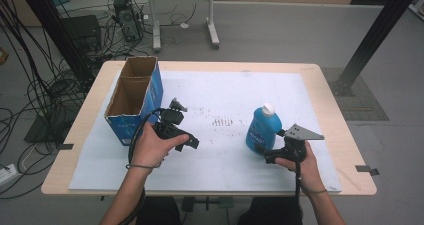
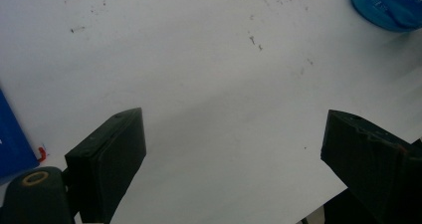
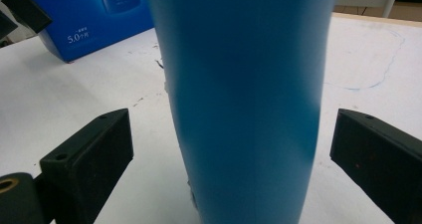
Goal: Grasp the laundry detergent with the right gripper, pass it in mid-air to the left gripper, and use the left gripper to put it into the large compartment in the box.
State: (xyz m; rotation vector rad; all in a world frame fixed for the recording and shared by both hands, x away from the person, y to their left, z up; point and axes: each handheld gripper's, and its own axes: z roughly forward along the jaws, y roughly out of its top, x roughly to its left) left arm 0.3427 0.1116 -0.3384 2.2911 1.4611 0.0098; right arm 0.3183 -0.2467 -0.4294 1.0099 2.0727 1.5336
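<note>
My right gripper (image 3: 229, 159) stands wide around the upright blue plastic bottle with a white cap (image 1: 262, 127). It looks smooth, probably slippery; I'd grip mid-body. My left gripper (image 2: 234, 154) gapes empty.

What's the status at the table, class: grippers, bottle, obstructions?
Right gripper open, jaws either side of the upright blue bottle, not closed on it. Left gripper open, over bare mat. Open box stands far left, nothing between.
</note>
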